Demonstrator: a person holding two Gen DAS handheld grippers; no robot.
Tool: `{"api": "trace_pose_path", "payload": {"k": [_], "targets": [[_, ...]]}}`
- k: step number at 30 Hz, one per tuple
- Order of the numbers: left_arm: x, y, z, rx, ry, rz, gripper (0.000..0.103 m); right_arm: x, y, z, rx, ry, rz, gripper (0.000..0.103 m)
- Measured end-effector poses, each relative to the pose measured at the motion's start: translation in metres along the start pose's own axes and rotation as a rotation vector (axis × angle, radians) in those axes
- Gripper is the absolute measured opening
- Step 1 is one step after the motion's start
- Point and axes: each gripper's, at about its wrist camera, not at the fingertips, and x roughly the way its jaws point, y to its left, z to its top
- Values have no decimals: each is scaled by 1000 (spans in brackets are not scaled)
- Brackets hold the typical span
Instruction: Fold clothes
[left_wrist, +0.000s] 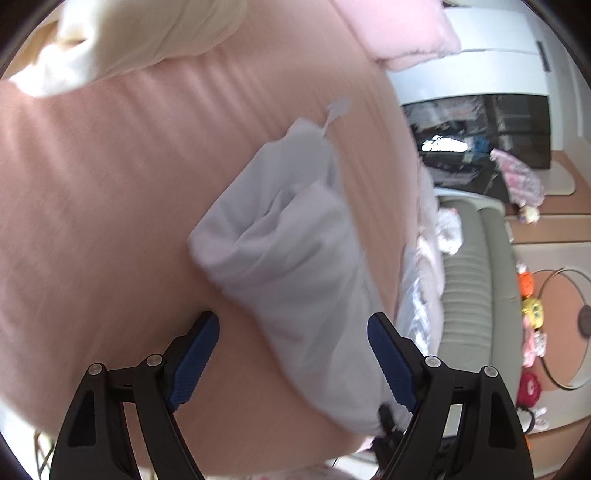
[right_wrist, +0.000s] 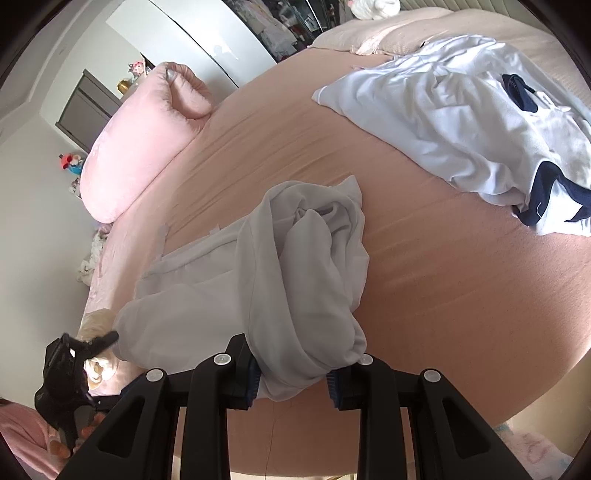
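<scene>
A pale grey garment (left_wrist: 288, 236) lies bunched on the pink bed sheet (left_wrist: 110, 221). My left gripper (left_wrist: 291, 319) stands open over its near end; the cloth runs between the wide jaws, close to the right pad (left_wrist: 391, 365), and neither pad presses on it. In the right wrist view the same grey garment (right_wrist: 303, 266) is rumpled in a heap, and my right gripper (right_wrist: 291, 384) is shut on a gathered fold of it at the front edge of the bed. The left gripper (right_wrist: 74, 362) shows at the lower left, at the garment's other end.
A white garment with navy trim (right_wrist: 461, 122) lies spread at the far right of the bed (right_wrist: 443, 295). A pink pillow (right_wrist: 136, 147) sits at the left end. A cream cloth (left_wrist: 129, 37) lies at the top left. Beyond the bed edge are a grey ribbed couch (left_wrist: 476, 280) and toys on the floor (left_wrist: 532, 314).
</scene>
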Motion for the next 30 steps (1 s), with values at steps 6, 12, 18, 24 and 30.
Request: {"api": "trace_pose_path", "payload": {"k": [6,12,18,24,30], "targets": [[22,-2,16,-24,-4,-60,95,3,-2,1,2,22,4,27],[32,-13,23,-8,-31,-40,103,9,-15,3,76,47,54,27],[30,-20,18,85,-49,20,103,11,-15,4,86,53,57,28],[31,-36,12,229,-50,200,77,11,-14,5,91,57,53,29],[28,-49,6,345,-82,328,42,12,-12,4,82,56,45,29]]}}
